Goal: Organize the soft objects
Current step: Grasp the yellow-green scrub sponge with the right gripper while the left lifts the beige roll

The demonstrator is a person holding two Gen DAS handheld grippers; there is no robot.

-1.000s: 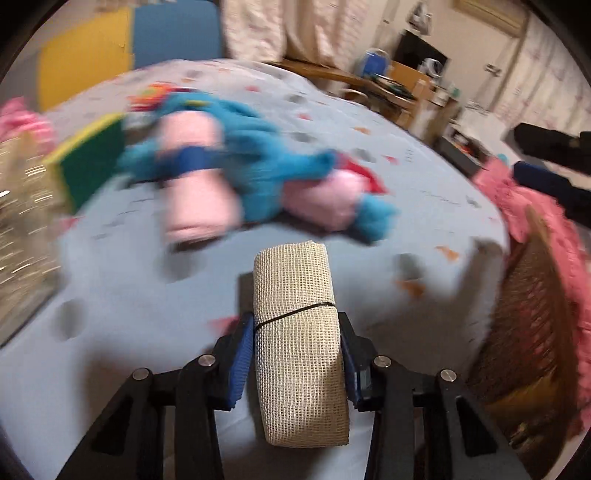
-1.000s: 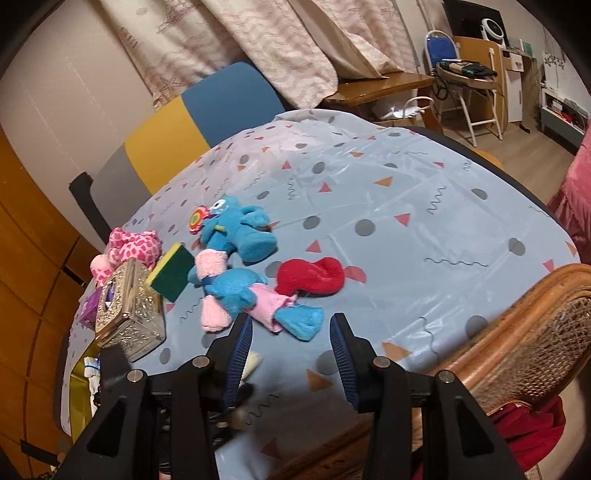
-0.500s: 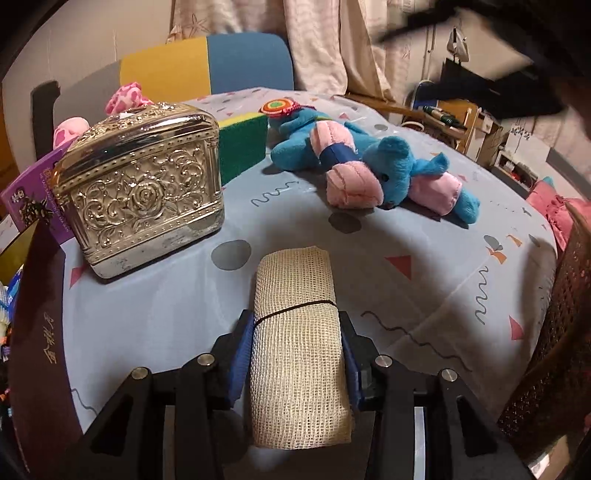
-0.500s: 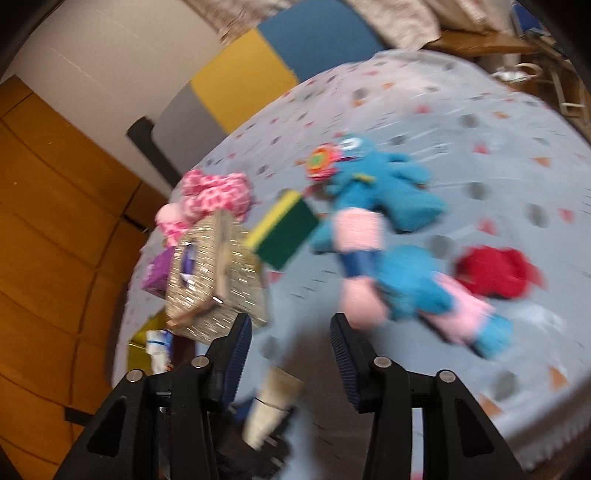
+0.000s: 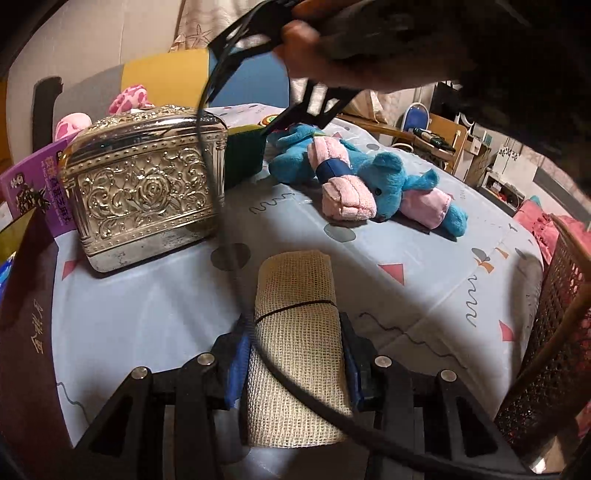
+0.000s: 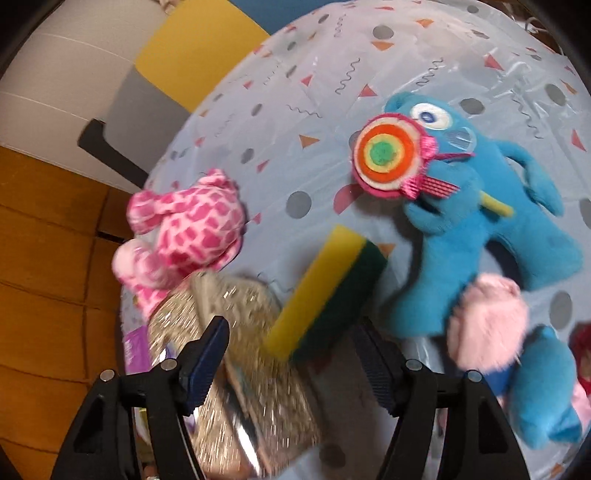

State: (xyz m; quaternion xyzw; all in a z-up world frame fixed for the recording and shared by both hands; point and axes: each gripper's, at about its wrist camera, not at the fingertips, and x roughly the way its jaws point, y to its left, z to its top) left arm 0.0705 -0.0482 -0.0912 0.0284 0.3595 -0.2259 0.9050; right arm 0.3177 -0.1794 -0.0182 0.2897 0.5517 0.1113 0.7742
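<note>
Only our right wrist view shows the pink spotted plush [image 6: 184, 225] behind the silver box [image 6: 236, 354]; only the left shows the wicker basket [image 5: 554, 332]. Our left gripper [image 5: 293, 350] pinches the beige mesh roll [image 5: 295, 332], while our right gripper [image 6: 291, 354] is opening, empty, above the yellow-green sponge [image 6: 325, 291]. The patterned tablecloth [image 5: 424, 258] carries the blue plush toys [image 5: 369, 184].

Pale wall [image 6: 55, 74], curtain [image 5: 195, 26], wood panelling [image 6: 44, 229], blue folding chair [image 5: 417, 116].
</note>
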